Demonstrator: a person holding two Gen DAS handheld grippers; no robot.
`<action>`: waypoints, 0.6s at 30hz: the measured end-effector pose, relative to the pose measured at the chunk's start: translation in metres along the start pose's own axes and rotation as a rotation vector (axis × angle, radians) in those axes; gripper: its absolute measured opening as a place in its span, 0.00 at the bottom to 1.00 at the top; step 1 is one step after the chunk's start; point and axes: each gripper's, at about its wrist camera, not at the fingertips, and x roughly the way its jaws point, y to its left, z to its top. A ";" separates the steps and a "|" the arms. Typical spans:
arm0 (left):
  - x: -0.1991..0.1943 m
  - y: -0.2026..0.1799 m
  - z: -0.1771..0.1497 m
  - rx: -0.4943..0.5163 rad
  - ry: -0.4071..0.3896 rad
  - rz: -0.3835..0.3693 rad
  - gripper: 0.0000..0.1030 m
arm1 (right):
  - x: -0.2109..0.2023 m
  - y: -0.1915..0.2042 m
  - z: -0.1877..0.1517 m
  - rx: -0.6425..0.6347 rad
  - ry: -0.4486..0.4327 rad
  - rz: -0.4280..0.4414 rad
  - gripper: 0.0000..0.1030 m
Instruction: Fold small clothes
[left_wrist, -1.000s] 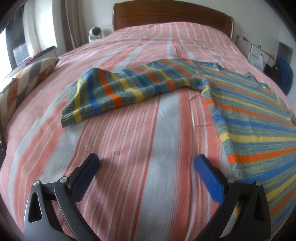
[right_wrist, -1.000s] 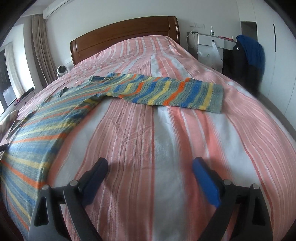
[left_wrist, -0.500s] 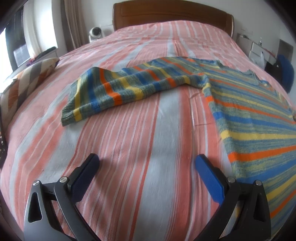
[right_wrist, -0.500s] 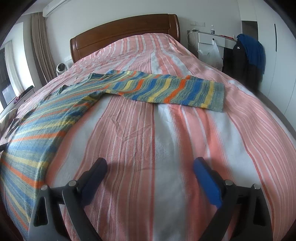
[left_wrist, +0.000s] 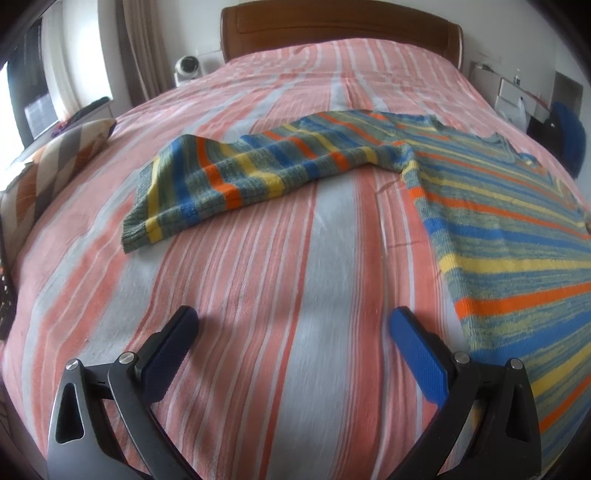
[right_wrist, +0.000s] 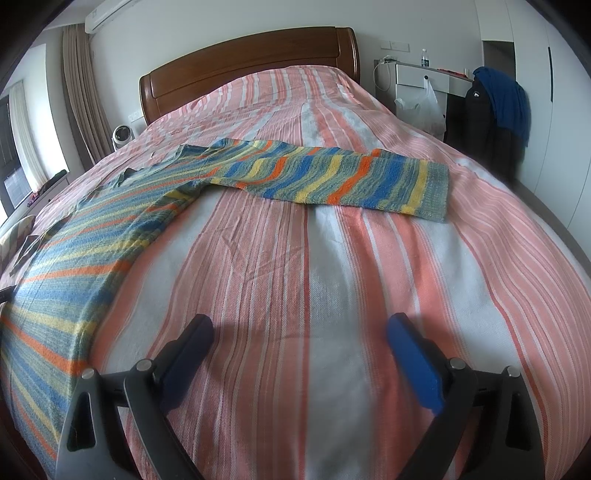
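A striped knit sweater in blue, yellow, orange and grey-green lies flat on the bed. In the left wrist view its body fills the right side and one sleeve stretches left, cuff nearest me. My left gripper hovers open over bare bedspread, short of that sleeve. In the right wrist view the sweater body lies at the left and the other sleeve reaches right. My right gripper is open above the bedspread, well short of the sleeve, holding nothing.
The bed has a pink, orange and grey striped cover and a wooden headboard. A patterned pillow sits at the left edge. A chair with dark and blue clothes and a white cabinet stand to the right.
Both grippers have edged forward toward the sleeves, so the sweater looks slightly nearer and lower in each view. Both jaws stay open and the sweater has not moved.
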 end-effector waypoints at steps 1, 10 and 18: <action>0.000 0.000 0.000 -0.001 0.000 0.000 1.00 | 0.000 0.000 0.000 0.000 0.001 0.000 0.92; 0.000 0.000 0.000 -0.001 -0.004 0.002 1.00 | 0.001 0.002 0.000 -0.001 0.002 -0.001 0.93; -0.001 -0.002 -0.003 0.002 -0.019 0.010 1.00 | 0.002 0.003 -0.001 0.001 0.002 0.005 0.93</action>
